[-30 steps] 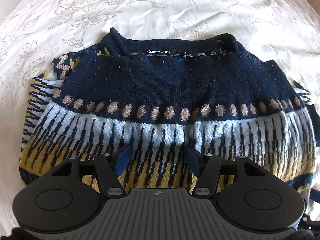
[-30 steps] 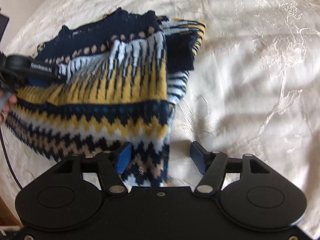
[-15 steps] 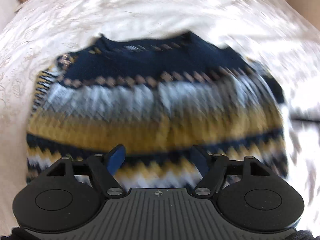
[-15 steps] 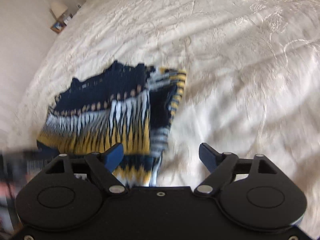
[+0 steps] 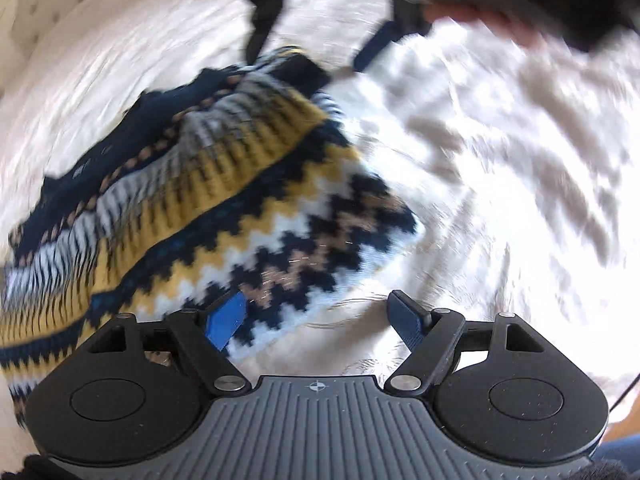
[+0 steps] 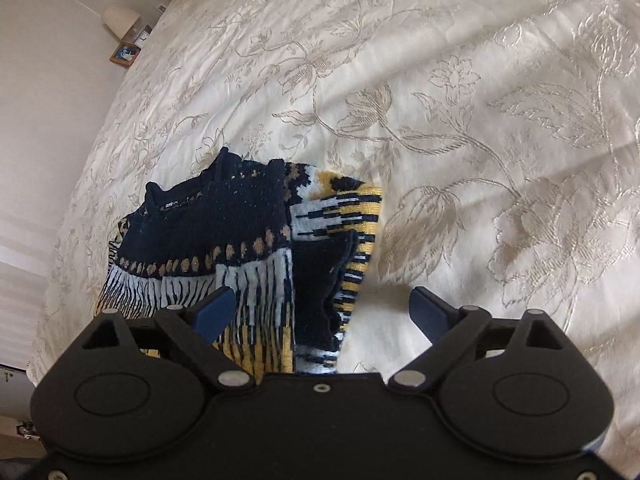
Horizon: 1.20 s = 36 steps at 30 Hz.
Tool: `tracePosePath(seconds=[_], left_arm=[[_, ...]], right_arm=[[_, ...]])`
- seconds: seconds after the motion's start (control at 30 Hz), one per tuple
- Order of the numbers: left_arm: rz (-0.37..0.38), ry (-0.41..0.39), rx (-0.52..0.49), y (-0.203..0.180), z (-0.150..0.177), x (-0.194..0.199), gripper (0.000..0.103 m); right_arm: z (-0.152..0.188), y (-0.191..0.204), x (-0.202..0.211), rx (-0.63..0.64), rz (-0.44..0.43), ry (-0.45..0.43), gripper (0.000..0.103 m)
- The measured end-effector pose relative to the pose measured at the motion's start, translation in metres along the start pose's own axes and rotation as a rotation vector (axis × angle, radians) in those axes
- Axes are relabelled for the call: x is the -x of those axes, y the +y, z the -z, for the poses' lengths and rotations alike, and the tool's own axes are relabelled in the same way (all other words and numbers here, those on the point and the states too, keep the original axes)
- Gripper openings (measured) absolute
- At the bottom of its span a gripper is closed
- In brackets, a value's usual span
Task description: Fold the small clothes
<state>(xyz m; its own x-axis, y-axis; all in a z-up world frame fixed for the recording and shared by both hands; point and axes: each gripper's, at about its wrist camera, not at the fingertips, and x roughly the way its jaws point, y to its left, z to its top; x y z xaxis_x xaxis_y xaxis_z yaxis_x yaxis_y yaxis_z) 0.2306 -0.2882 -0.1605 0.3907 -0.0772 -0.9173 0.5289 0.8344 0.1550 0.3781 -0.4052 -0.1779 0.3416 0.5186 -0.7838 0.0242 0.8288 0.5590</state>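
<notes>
Both grippers, left and right, hang wide apart and empty over the folded sweater lying on the bedspread, and a careless low swing could snag that loose bunched sleeve.

**Right wrist view: folded knit on bedspread, jaws apart**

Navy, white, mustard & tan patterned knit sweater lies folded on cream floral-embroidered bedspread, collar w/ small black label facing far side. Right sleeve is folded in along the sweater's right edge, dark navy panel over yellow/black stripes. Black two-finger right gripper sits above the near part of the garment, blue-padded fingers spread wide, nothing between them; left pad is over white/navy striped band, right pad over bare bedspread. Top left, beyond the bed edge: white lamp shade & small wood-framed picture by pale wall. Contact w/ fabric can't be told.
</notes>
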Motion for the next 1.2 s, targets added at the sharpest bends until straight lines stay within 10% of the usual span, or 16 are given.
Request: tracePosePath(seconds=[0.4, 0.53, 0.6, 0.7, 1.2], left_arm=[[0.020, -0.010, 0.088, 0.008, -0.032, -0.025, 0.077], [0.026, -0.028, 0.138, 0.016, -0.031, -0.019, 0.059], [0.034, -0.037, 0.164, 0.018, -0.028, -0.015, 0.054], [0.046, -0.061, 0.207, 0.017, -0.026, -0.005, 0.050], [0.016, -0.122, 0.335, -0.006, -0.022, 0.013, 0.036]], right_arm=[[-0.019, -0.008, -0.038, -0.005, -0.066, 0.099, 0.097], [-0.026, -0.005, -0.048, 0.015, -0.080, 0.130, 0.095], [-0.029, -0.004, -0.047, 0.004, -0.118, 0.128, 0.061], [-0.031, -0.003, -0.045, -0.041, -0.128, 0.125, 0.038], [-0.031, 0.043, -0.018, 0.036, -0.068, 0.075, 0.031]])
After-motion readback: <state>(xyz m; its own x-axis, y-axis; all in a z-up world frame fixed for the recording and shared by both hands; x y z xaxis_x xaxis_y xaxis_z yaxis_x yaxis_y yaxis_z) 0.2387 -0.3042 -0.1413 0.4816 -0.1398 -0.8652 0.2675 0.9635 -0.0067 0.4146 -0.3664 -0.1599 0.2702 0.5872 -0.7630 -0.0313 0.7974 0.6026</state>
